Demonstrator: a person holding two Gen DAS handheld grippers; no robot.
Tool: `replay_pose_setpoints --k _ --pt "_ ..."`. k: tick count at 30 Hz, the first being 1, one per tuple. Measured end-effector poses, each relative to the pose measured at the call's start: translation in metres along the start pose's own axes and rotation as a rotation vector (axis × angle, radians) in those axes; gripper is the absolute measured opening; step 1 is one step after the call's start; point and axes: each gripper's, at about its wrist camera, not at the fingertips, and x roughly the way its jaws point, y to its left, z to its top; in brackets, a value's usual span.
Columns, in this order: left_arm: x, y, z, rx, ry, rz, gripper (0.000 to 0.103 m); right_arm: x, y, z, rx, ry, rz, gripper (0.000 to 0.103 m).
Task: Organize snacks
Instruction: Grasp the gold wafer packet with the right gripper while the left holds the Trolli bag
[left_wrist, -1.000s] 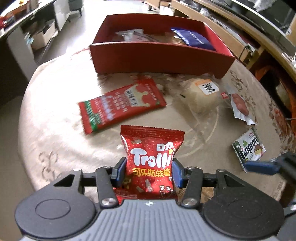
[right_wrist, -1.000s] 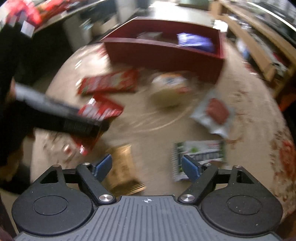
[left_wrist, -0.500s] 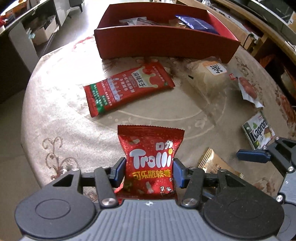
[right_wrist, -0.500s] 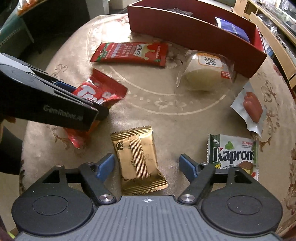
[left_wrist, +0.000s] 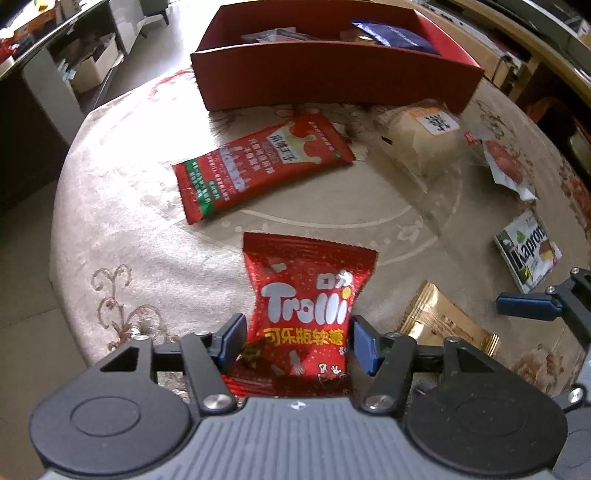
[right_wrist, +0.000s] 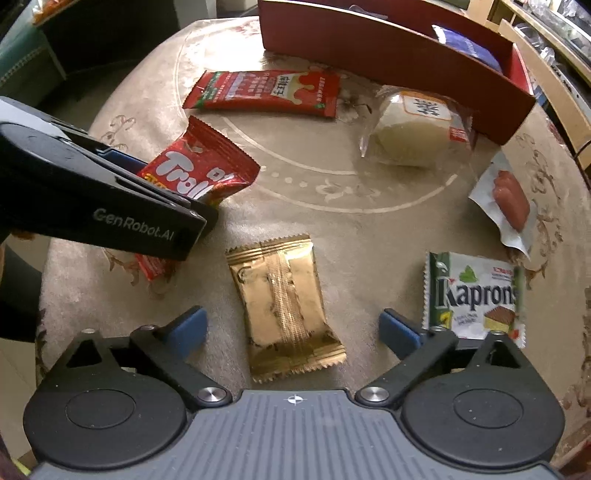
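Glossy red foil forms the Trolli bag (left_wrist: 306, 306), which is seen lying on the round table (left_wrist: 122, 236) near its near-left edge, between the blue pads of the left gripper (left_wrist: 297, 341). The jaws have just been opening; the left pad appears still to brush the crinkled foil, though contact cannot be settled from this view, and a sliver of gap is seen at the right pad. The right gripper (right_wrist: 291, 328) is spread wide, its jaws also having just been opening, and a ribbed gold foil packet (right_wrist: 284, 306) is framed between them untouched, flat near the table's near edge. A pale, brocade-patterned cloth is shown covering the table. A long flat red sachet (left_wrist: 258, 166) is laid toward the middle, before the rigid red box (left_wrist: 332, 81) at the far edge, in which a dark blue pouch (left_wrist: 395, 35) is seen. A soft pale bun in clear film (right_wrist: 417, 136) is placed beside the box's right end. A Kaprons wafer pack (right_wrist: 476, 295) and a sausage sachet (right_wrist: 509, 199) are set along the right edge.
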Motion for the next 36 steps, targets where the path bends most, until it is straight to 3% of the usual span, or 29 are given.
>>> replay_pose_setpoints --k 3,5,7,15,24,27,29,31,34,36 --pt "-0.001 -0.005 -0.002 0.015 -0.001 -0.007 0.061 -0.008 -0.003 -0.003 0.029 -0.027 -0.019 0.077" --pt "-0.003 -0.007 -0.005 0.023 -0.004 -0.007 0.060 -0.012 -0.002 -0.005 0.038 -0.042 -0.014 0.060" --pt "-0.004 -0.008 -0.007 0.026 -0.007 -0.010 0.059 -0.015 0.001 -0.008 0.042 -0.053 -0.016 0.057" --pt "-0.011 -0.010 -0.008 0.025 -0.025 -0.031 0.053 -0.024 -0.001 -0.015 0.079 -0.082 -0.052 0.055" --pt "-0.011 -0.014 -0.013 0.046 -0.026 -0.033 0.054 -0.022 -0.001 -0.020 0.091 -0.067 -0.053 0.055" --pt "-0.009 -0.015 -0.014 0.055 -0.019 -0.026 0.057 -0.021 -0.002 -0.019 0.105 -0.065 -0.049 0.060" --pt "-0.006 -0.017 -0.016 0.064 -0.011 -0.015 0.061 -0.019 -0.004 -0.017 0.120 -0.059 -0.054 0.070" --pt "-0.004 -0.019 -0.017 0.072 -0.013 -0.003 0.062 -0.017 -0.005 -0.016 0.118 -0.056 -0.054 0.071" --pt "-0.005 -0.020 -0.017 0.070 -0.017 0.003 0.062 -0.016 -0.007 -0.014 0.123 -0.058 -0.046 0.071" --pt "-0.006 -0.021 -0.018 0.073 -0.023 0.008 0.061 -0.017 -0.008 -0.014 0.119 -0.061 -0.047 0.064"
